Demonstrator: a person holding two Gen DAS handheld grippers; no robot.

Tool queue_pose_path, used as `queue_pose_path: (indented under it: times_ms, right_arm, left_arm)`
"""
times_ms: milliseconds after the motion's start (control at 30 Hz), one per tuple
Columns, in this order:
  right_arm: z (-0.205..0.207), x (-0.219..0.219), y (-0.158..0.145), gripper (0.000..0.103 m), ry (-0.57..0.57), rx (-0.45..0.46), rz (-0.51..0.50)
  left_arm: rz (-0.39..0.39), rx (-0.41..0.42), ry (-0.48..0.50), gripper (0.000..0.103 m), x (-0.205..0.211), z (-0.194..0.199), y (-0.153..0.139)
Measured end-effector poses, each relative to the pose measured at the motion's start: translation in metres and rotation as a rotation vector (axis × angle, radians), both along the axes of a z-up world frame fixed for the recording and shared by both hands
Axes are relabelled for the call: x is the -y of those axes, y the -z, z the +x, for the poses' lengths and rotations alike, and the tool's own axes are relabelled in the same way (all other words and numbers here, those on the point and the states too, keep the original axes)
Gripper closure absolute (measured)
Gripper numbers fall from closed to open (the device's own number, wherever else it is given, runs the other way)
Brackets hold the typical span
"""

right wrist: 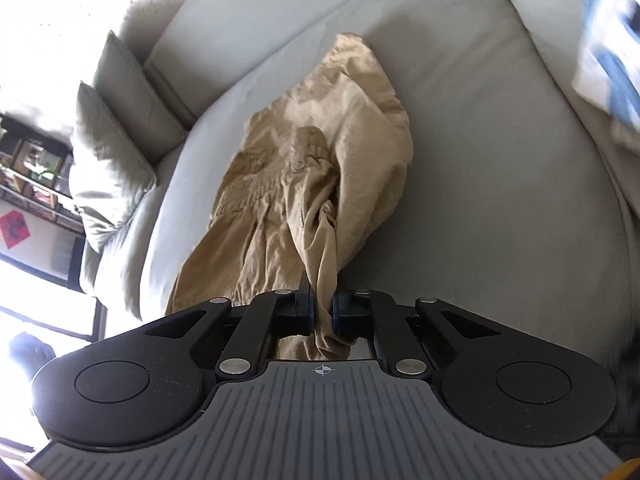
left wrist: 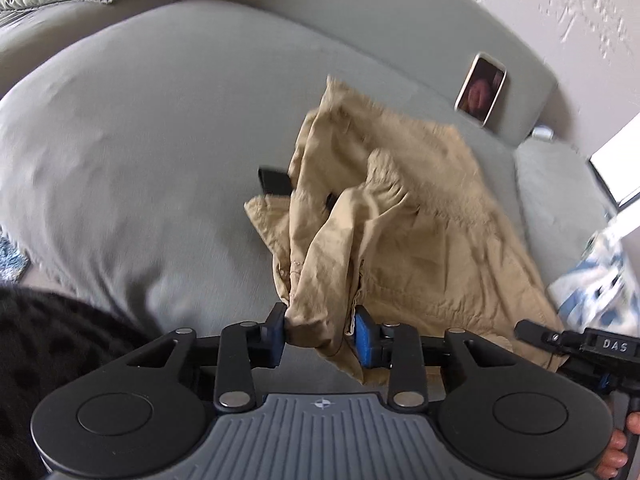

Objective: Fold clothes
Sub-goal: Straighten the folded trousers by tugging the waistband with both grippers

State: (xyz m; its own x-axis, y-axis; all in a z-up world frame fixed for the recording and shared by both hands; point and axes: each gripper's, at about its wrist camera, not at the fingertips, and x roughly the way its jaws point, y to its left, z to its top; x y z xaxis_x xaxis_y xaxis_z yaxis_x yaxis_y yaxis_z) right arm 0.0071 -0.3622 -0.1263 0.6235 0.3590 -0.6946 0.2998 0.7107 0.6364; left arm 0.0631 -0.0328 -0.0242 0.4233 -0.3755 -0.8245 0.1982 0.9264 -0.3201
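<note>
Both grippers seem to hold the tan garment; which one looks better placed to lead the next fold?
Probably the right gripper: it pinches the tan garment thin and tight, while the left gripper clamps a thick bunch.

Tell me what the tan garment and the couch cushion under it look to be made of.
Tan garment: likely thin woven cotton, matte; it wrinkles finely and bunches softly.
Couch cushion: grey woven upholstery, matte and smooth, with a puffy rounded edge that suggests soft filling.

You face a grey sofa (left wrist: 160,120), grey cushion (right wrist: 112,160) far left; textured white wall (left wrist: 560,8) behind, bright daylight.
</note>
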Motion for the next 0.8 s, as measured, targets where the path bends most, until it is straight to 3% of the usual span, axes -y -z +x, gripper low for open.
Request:
queue_pose_path:
  times_ms: [33,67,100,167,267,333,367,400,433,467,533,633,800]
  right_arm:
    - [-0.001,-0.002,0.005,0.091,-0.013,-0.003,-0.024]
    - [-0.002,-0.003,0.009,0.071,-0.018,-0.015,-0.039]
    - [-0.003,-0.003,0.011,0.064,-0.007,-0.04,-0.048]
    - [-0.01,0.0,0.002,0.052,0.008,-0.049,-0.052]
    - [-0.03,0.007,-0.029,0.049,0.021,-0.004,-0.128]
    - [-0.041,0.012,-0.052,0.049,0.026,0.031,-0.195]
    - [-0.043,0.014,-0.062,0.049,0.025,0.052,-0.214]
    - [-0.043,0.016,-0.071,0.049,0.022,0.078,-0.223]
    - [-0.041,0.017,-0.078,0.052,0.015,0.104,-0.227]
    - [-0.037,0.017,-0.082,0.072,0.003,0.129,-0.235]
    - [-0.024,0.014,-0.085,0.097,-0.03,0.166,-0.25]
    - [0.005,0.006,-0.077,0.097,-0.066,0.161,-0.252]
    - [0.055,-0.017,-0.059,0.096,-0.13,0.18,-0.255]
  left_arm:
    - [0.024,0.004,0.002,0.059,0.002,-0.002,0.002]
    - [0.047,0.008,0.004,0.055,0.003,-0.005,0.003]
    - [0.062,0.019,0.011,0.049,0.004,-0.008,0.001]
    - [0.051,0.045,0.02,0.04,-0.003,-0.013,-0.012]
    - [0.024,0.093,-0.006,0.038,-0.019,-0.025,-0.039]
    - [-0.038,0.148,0.006,0.046,-0.018,-0.025,-0.054]
    - [-0.075,0.179,0.017,0.058,-0.016,-0.023,-0.061]
    - [-0.108,0.207,0.038,0.078,-0.013,-0.022,-0.068]
    - [-0.137,0.233,0.067,0.086,-0.01,-0.02,-0.075]
    - [-0.143,0.247,0.087,0.095,-0.003,-0.015,-0.078]
    - [-0.12,0.248,0.107,0.097,0.018,0.0,-0.08]
    - [-0.089,0.19,0.117,0.097,0.048,0.028,-0.069]
    - [-0.065,0.142,0.114,0.094,0.061,0.059,-0.037]
